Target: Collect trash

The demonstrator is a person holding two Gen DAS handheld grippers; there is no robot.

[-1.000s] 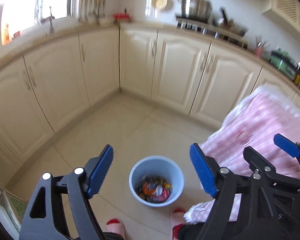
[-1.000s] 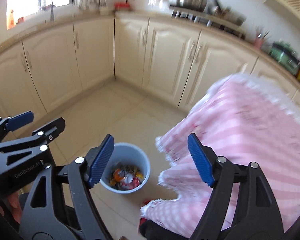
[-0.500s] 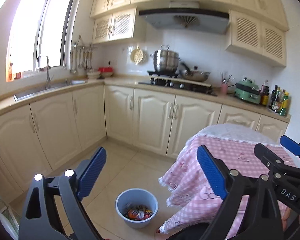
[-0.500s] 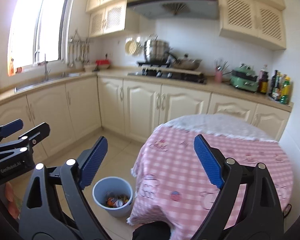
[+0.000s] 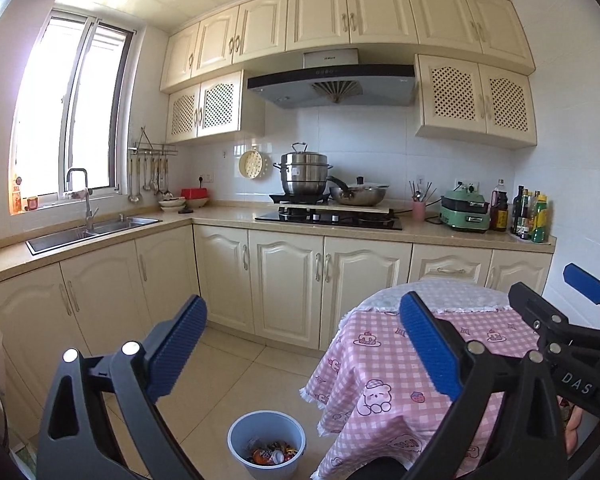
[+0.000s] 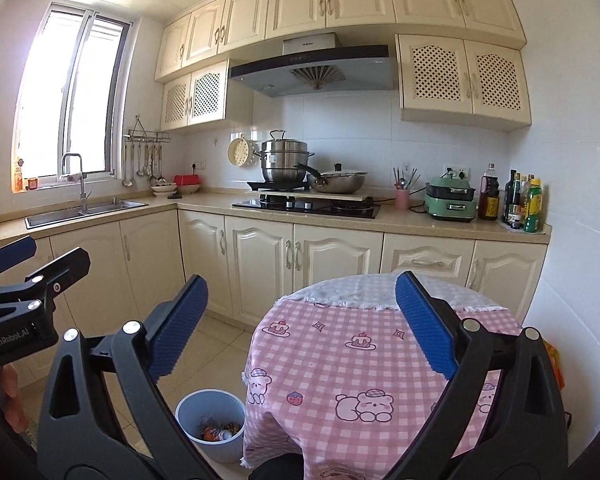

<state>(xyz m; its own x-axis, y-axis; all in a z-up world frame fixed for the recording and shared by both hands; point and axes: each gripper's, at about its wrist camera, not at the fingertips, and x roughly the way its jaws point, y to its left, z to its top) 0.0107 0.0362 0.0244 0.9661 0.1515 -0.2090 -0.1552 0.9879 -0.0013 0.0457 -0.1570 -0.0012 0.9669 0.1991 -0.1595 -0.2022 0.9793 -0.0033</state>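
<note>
Trash (image 5: 272, 455), colourful wrappers, lies in round pale-blue plastic bin (image 5: 266, 449); pink checked worktop (image 6: 340, 344) bare; my two hand-held grippers (image 5: 300, 344) (image 6: 300, 324) opening wide, empty; nothing visibly left.

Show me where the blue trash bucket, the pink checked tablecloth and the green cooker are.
Blue plastic trash bucket (image 5: 236, 446), left wrist view, outer rim.
Pink checked tablecloth (image 6: 328, 364), right wrist view, top surface.
Green countertop cooker (image 6: 450, 200), right wrist view, front body.
</note>
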